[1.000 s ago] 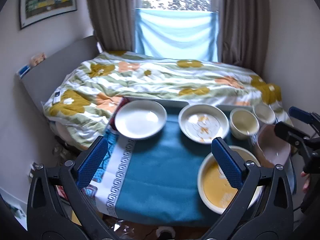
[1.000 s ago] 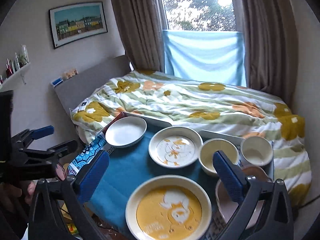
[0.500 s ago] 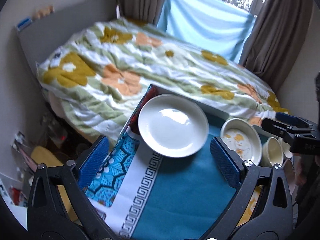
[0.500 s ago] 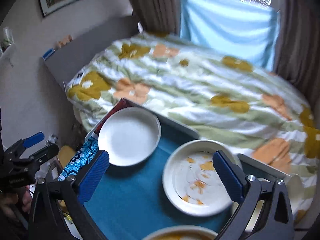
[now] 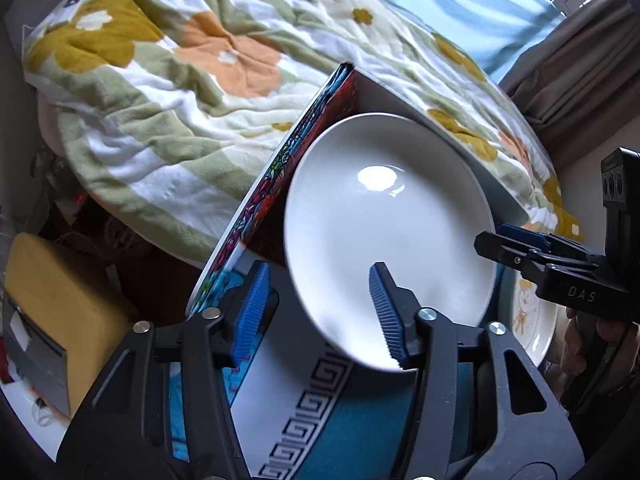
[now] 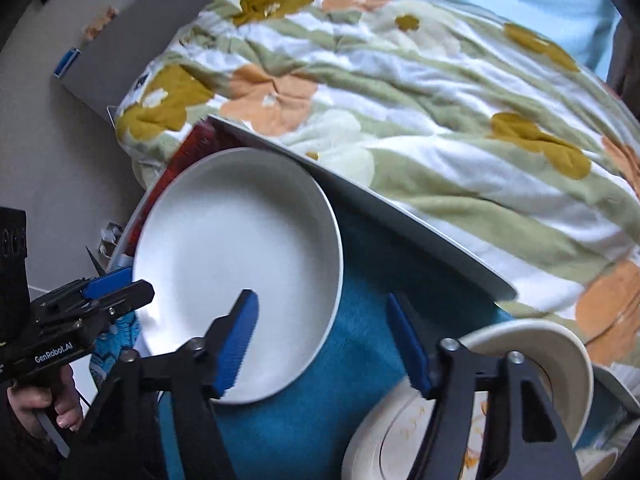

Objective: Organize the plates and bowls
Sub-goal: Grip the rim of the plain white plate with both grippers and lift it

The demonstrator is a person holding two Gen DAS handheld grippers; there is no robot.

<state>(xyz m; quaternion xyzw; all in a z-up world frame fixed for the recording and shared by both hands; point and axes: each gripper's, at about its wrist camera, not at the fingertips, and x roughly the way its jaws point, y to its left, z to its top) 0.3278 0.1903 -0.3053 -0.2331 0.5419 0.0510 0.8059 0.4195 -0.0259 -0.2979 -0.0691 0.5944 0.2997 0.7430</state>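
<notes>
A plain white plate (image 5: 388,220) lies at the far left of the blue-clothed table; it also shows in the right wrist view (image 6: 236,264). My left gripper (image 5: 318,312) is open and straddles the plate's near-left rim, one finger outside it and one over it. My right gripper (image 6: 324,344) is open and straddles the plate's right rim. A cream plate with an orange print (image 6: 472,412) lies to the right, under my right gripper; its edge shows in the left wrist view (image 5: 536,320). Each gripper appears in the other's view.
The table carries a teal cloth (image 6: 360,360) with a white key-pattern border (image 5: 296,412). A bed with a flowered blanket (image 5: 200,68) lies just behind the table. A yellow box (image 5: 52,312) stands on the floor at the left.
Both grippers have moved forward and down onto the white plate, and both have narrowed from wide open. The other bowls have dropped out of view.
</notes>
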